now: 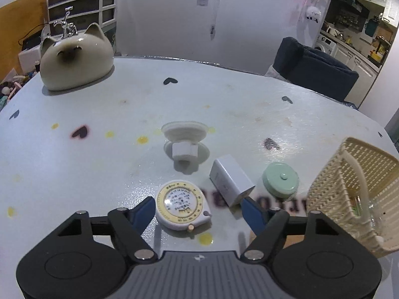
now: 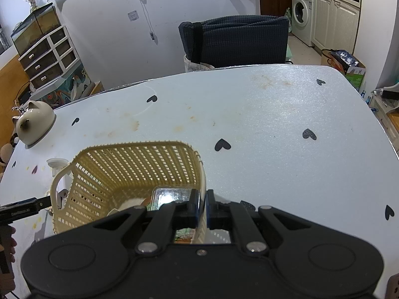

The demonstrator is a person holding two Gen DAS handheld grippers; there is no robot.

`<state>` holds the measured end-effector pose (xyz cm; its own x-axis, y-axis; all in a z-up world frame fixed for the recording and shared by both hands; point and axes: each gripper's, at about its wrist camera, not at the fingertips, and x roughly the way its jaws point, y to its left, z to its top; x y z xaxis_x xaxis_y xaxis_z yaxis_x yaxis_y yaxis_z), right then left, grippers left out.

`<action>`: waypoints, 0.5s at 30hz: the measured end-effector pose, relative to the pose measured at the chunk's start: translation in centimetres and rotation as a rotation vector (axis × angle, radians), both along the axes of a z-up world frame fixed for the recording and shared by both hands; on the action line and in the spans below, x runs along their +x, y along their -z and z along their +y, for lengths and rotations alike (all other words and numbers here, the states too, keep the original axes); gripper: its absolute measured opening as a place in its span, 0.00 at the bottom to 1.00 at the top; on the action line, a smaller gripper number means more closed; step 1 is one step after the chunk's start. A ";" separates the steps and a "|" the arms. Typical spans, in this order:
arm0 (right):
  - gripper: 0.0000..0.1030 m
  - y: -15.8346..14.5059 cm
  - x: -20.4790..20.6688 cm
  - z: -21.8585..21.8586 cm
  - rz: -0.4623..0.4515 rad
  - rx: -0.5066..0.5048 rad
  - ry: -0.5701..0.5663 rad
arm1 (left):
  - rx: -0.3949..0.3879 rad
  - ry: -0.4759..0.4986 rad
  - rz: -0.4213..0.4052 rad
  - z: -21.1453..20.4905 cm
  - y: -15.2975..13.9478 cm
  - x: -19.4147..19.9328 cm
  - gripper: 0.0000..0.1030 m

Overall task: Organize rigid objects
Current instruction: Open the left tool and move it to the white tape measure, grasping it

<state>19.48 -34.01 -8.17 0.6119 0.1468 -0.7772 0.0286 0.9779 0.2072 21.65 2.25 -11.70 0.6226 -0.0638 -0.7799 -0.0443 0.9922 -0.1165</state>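
The left gripper (image 1: 198, 205) hangs over the near edge of the table (image 1: 99, 154) with its blue fingers (image 1: 143, 210) apart on either side of a round tape measure (image 1: 182, 203), neither pad touching it. A white charger block (image 1: 230, 179), a green-lidded jar (image 1: 280, 179) and a white suction cup (image 1: 184, 139) lie just beyond. The right gripper (image 2: 202, 205) is clamped on the rim of the cream basket (image 2: 134, 164), which sits near the table's near edge.

Light: dim, cool indoor
Glare: sheen on tabletop (image 2: 286, 114)
Shadows: soft, short
Edges: fisheye bend, dark corners
Blur: slight near the bottom edge
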 end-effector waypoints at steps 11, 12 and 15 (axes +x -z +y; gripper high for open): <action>0.06 -0.1 0.0 0.0 0.003 -0.005 -0.001 | 0.050 -0.033 -0.010 0.4 0.8 0.8 0.56; 0.05 -0.1 0.0 0.0 0.003 -0.004 -0.001 | 0.052 -0.036 -0.007 0.5 1.0 0.8 0.56; 0.05 -0.1 0.0 0.0 0.003 -0.005 -0.001 | 0.043 -0.045 -0.001 0.7 1.3 0.7 0.56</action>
